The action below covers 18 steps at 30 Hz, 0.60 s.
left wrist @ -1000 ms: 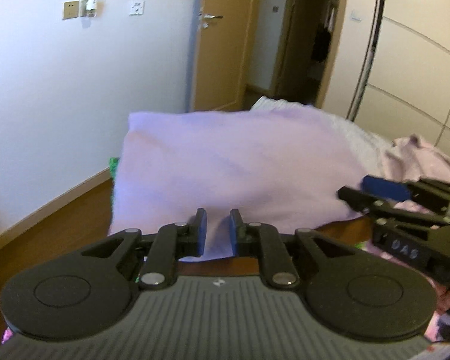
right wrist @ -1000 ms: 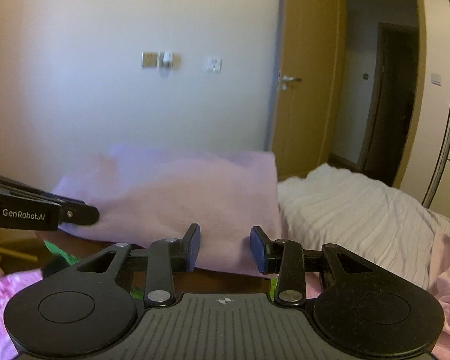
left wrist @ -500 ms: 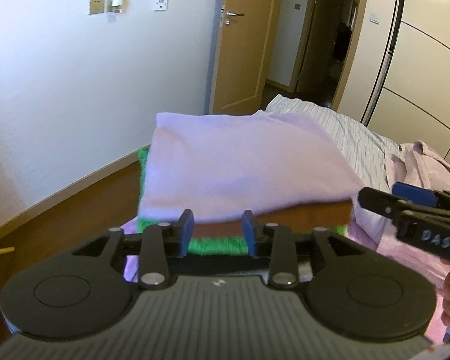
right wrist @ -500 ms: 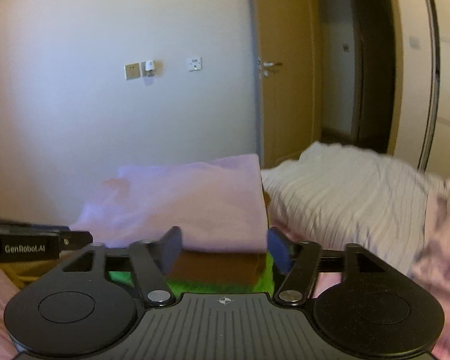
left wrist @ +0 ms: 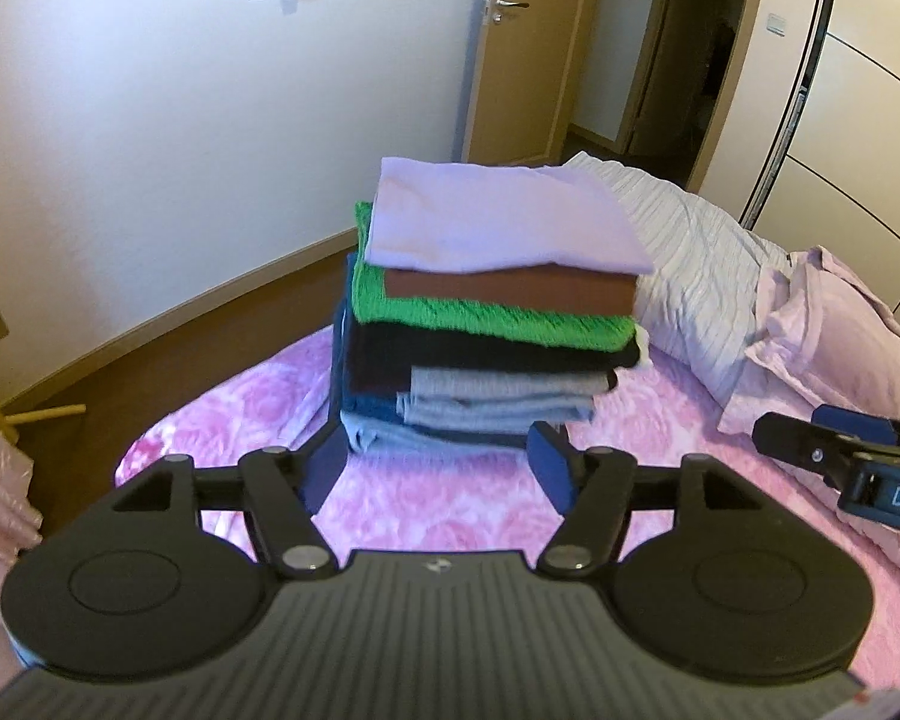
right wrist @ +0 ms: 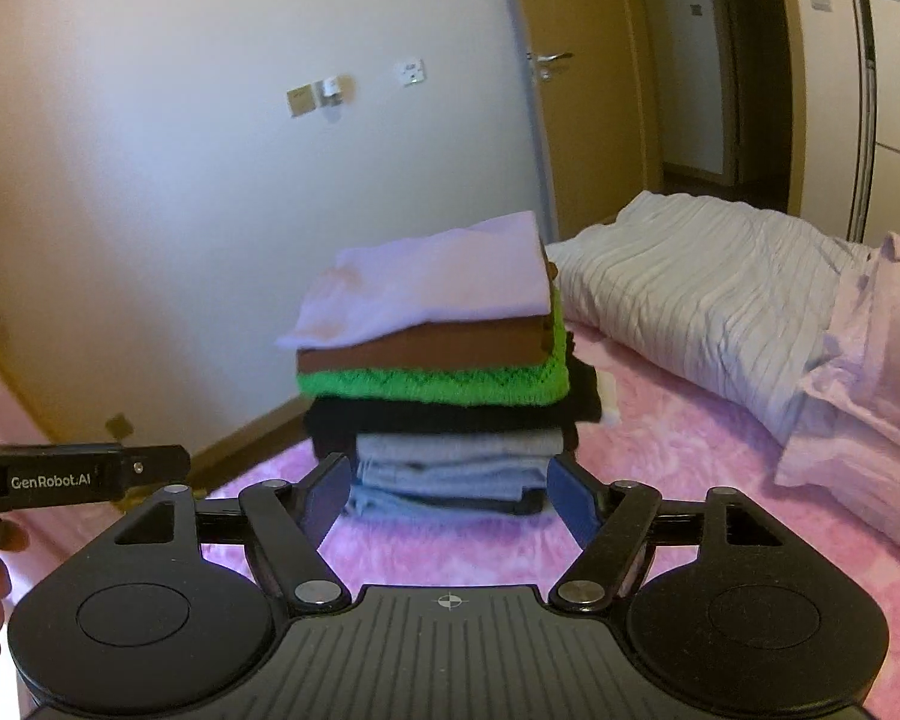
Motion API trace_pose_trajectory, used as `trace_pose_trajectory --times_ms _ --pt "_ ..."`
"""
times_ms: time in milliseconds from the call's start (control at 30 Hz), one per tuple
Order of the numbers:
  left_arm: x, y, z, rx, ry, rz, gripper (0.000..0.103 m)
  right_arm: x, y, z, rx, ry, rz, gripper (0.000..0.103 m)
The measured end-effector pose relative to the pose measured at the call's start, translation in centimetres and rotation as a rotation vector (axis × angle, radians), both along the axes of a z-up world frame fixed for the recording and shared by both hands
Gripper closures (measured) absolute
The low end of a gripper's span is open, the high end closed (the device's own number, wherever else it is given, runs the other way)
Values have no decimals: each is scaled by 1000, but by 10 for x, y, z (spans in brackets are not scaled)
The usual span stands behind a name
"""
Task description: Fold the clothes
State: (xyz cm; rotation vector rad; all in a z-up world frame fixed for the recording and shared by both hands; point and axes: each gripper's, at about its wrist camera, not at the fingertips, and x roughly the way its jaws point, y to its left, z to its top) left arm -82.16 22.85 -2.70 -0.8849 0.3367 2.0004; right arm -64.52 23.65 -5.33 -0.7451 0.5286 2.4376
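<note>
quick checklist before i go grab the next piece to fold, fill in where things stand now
1. Left tool empty and open: ok.
2. Right tool empty and open: ok.
3. Lilac top piece lying flat on the stack: ok.
4. Stack squared up: not ok; the green knit and lilac edges overhang the grey layers.
5. Next garment in reach: cannot tell; a crumpled pink garment lies to the right on the bedspread.
6. Stack stable: cannot tell.
</note>
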Motion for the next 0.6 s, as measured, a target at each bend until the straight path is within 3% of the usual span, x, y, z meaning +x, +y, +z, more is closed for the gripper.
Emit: trace_pose_trajectory --times_ms 167,267,600 --pt "37 -29 9 -26 -1 -5 36 25 -31 16 -13 -52 33 33" --pt "56 -44 10 -36 3 0 29 38 -43 16 -21 -66 44 33" --pt "106 -85 8 -51 20 15 28 80 -78 6 -39 -103 62 33"
